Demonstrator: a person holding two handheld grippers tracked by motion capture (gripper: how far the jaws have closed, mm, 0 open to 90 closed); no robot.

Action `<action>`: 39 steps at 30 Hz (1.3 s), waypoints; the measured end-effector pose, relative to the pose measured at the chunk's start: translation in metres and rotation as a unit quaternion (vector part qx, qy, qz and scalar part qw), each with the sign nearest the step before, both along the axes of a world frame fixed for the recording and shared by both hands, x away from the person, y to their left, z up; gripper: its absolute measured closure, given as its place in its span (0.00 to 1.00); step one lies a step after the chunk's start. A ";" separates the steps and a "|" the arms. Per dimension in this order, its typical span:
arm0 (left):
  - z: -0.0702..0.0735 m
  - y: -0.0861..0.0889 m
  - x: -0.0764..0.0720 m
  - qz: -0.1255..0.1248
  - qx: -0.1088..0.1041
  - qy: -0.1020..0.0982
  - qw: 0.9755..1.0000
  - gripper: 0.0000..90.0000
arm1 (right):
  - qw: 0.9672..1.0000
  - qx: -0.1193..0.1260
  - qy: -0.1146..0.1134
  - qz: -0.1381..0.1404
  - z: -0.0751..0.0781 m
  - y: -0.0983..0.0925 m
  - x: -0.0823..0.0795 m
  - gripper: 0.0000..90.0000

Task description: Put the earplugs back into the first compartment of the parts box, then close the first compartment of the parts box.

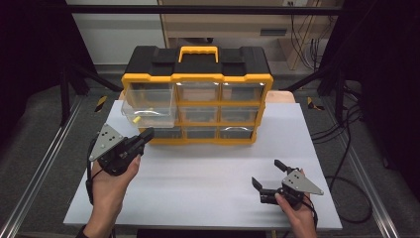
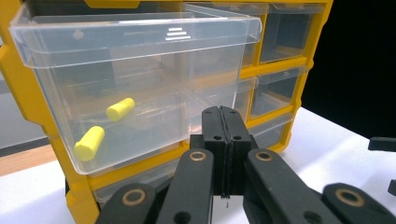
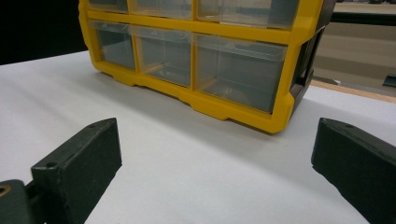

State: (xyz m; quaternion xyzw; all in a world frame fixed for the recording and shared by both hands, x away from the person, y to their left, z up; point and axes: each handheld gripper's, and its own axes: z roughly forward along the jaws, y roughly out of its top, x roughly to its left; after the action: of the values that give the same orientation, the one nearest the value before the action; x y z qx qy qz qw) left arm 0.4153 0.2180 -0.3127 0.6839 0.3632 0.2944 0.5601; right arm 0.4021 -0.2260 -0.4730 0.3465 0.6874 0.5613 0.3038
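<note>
The clear drawer [image 1: 148, 105] juts from the yellow organizer's [image 1: 197, 78] upper left bay. The left hand-held gripper [image 1: 147, 134], jaws pressed together, sits just below it. Its own view reveals two yellow plugs [image 2: 120, 108] inside. The right hand-held gripper [image 1: 266, 173] rests spread, well apart from the organizer on the desk [image 1: 208, 168].

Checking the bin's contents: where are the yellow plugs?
The yellow plugs lie inside the pulled-out clear drawer at the organizer's upper left, just beyond the left tool.
</note>
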 end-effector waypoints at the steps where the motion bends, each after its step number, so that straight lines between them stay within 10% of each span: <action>1: 0.000 0.000 0.000 0.000 0.000 0.000 1.000 1.00 | 1.000 0.000 0.000 0.000 0.000 0.000 0.000 0.02; 39: 0.007 -0.007 0.023 0.029 0.025 -0.010 0.999 1.00 | 1.000 0.000 -0.001 0.001 0.000 0.000 0.000 0.02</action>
State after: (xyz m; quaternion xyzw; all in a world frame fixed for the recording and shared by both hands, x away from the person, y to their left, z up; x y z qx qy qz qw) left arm 0.4384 0.2111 -0.3060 0.6838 0.3695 0.3265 0.5379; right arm 0.4022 -0.2260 -0.4729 0.3450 0.6878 0.5619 0.3038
